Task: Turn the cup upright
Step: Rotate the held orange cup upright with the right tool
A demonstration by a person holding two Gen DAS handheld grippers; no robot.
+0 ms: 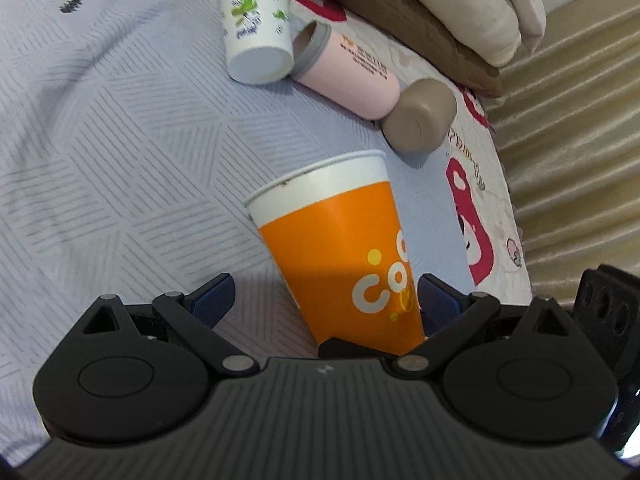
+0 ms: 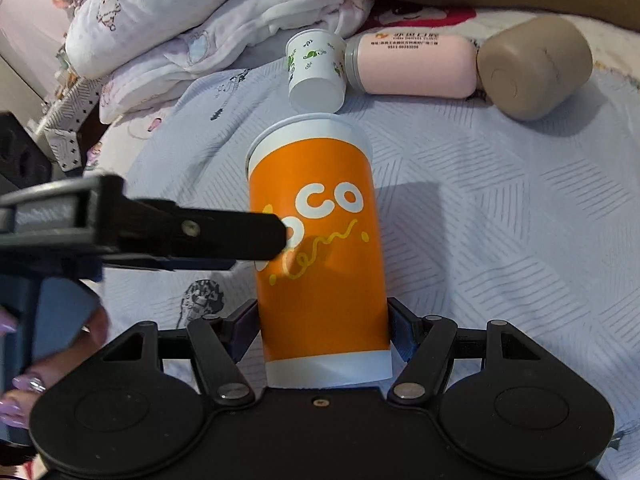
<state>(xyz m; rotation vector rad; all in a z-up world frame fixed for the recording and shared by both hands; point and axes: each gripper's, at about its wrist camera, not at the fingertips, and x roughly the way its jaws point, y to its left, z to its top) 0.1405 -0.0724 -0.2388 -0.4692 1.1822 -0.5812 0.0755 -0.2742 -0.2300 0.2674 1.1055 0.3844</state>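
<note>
Nearest in the right wrist view, the right claw point(image 2: 324, 322) pinches the orange cup point(image 2: 320, 248) low on its body, one blue finger pressed to each side just above the white band at the cup's base. The cup points away from this claw with its white-rimmed mouth at the far end, above the pale blue patterned bedspread point(image 2: 500, 220). From the left of that view a black finger of the left claw point(image 2: 224, 236) reaches across and meets the cup's left side at the printed white letters. A hand with lilac nails point(image 2: 24, 384) grips a handle at the lower left. In the left wrist view the left claw point(image 1: 324, 296) is spread wide: the cup point(image 1: 340, 248) sits against the right finger, while the left finger stands well apart from it, with bedspread point(image 1: 120, 160) showing between. Beyond the orange cup lie three more vessels in a row. A small white paper cup point(image 2: 316, 72) with green print lies on its side with its base turned this way. Just to the right of it, touching, lies a pink tumbler point(image 2: 412, 64) with a grey rim. At the tumbler's right end lies a taupe cup point(image 2: 532, 64), also on its side. Farthest back, folded white quilts point(image 2: 208, 12) are heaped at the left.
</note>
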